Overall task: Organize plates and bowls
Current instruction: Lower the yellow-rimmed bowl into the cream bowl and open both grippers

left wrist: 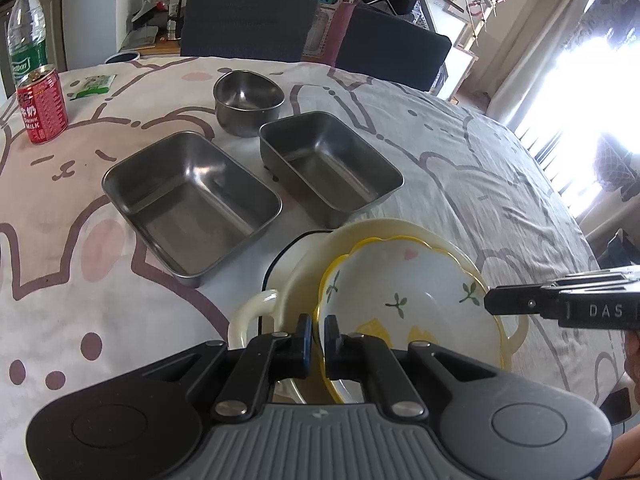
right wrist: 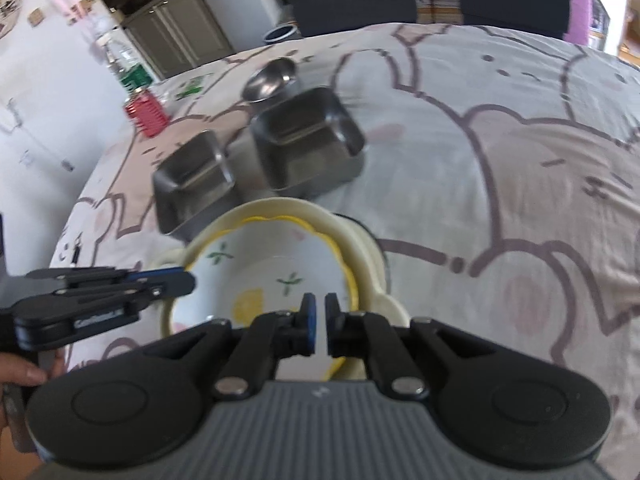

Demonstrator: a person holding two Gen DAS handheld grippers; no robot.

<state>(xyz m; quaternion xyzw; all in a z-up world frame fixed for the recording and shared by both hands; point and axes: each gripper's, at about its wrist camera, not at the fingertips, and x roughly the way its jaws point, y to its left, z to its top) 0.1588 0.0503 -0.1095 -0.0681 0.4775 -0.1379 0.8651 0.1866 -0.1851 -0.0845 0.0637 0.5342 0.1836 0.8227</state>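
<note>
Left claw (left wrist: 318,334) pinches the flowered bowl (left wrist: 404,296) rim; right claw (right wrist: 319,322) hovers nearly closed, empty.

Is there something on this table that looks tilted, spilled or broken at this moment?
Yes, one thing. The flower-patterned bowl sits tilted inside the cream dish with handles, not flat, with the left gripper closed on its rim. The two steel trays and the round steel bowl stand upright. Nothing looks spilled or broken.

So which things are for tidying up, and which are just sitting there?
For the job: white flower-painted bowl with yellow rim, cream two-handled dish under it, two rectangular steel trays, round steel bowl.

Lying about: red milk can, clear plastic water bottle, green packet.
</note>
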